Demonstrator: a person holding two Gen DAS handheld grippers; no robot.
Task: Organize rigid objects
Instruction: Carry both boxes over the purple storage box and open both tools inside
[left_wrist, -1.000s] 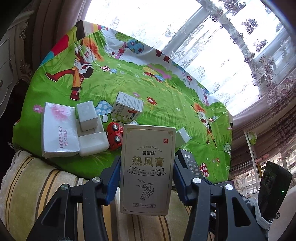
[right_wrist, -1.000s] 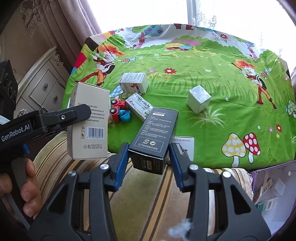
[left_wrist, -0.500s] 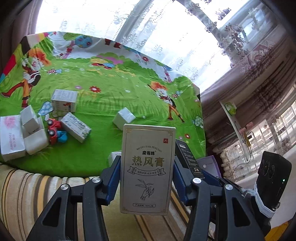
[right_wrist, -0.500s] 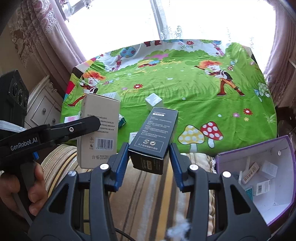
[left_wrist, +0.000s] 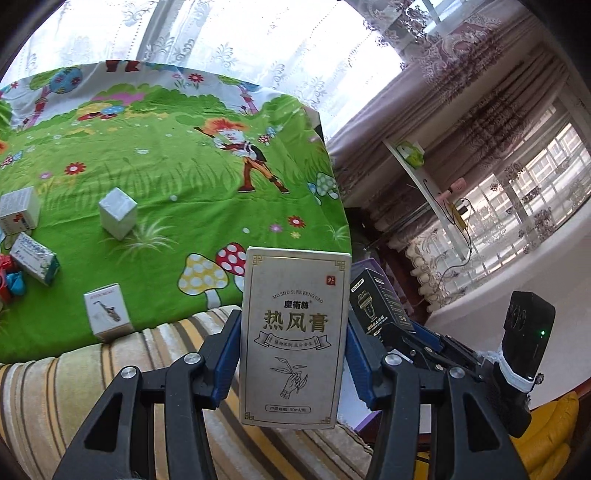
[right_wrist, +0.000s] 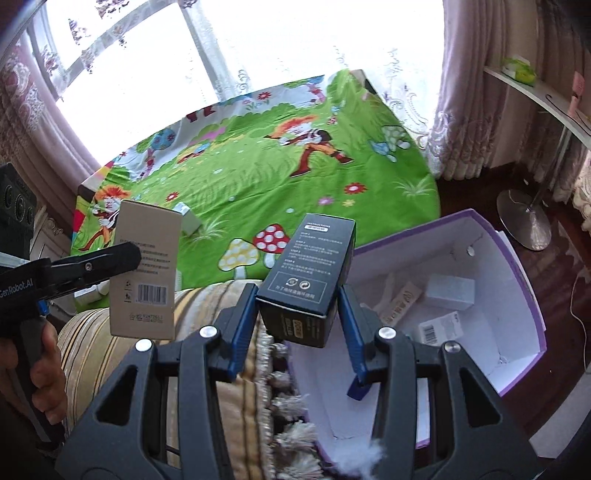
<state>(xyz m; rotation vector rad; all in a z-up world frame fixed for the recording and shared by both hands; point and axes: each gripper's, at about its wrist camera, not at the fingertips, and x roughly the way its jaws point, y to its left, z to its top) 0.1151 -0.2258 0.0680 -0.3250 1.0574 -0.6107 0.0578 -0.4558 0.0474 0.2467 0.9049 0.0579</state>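
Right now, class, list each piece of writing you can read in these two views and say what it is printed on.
"MO SHU SI RE FENG GAO" and "热风膏": beige box in the left tongs.
"INSTRUCTIONS": black box in the right tongs.
"GenRobot.AI": handle of the left tongs, right wrist view.
Saxophone box heading, barcode digits, the black box's step text, labels in the purple box: too small to read.

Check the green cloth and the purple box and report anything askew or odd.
Nothing damaged or spilled. On the green cloth, the small boxes lie scattered at mixed angles, one teal-edged box tipped on its side. The purple box holds loose cartons in no order.
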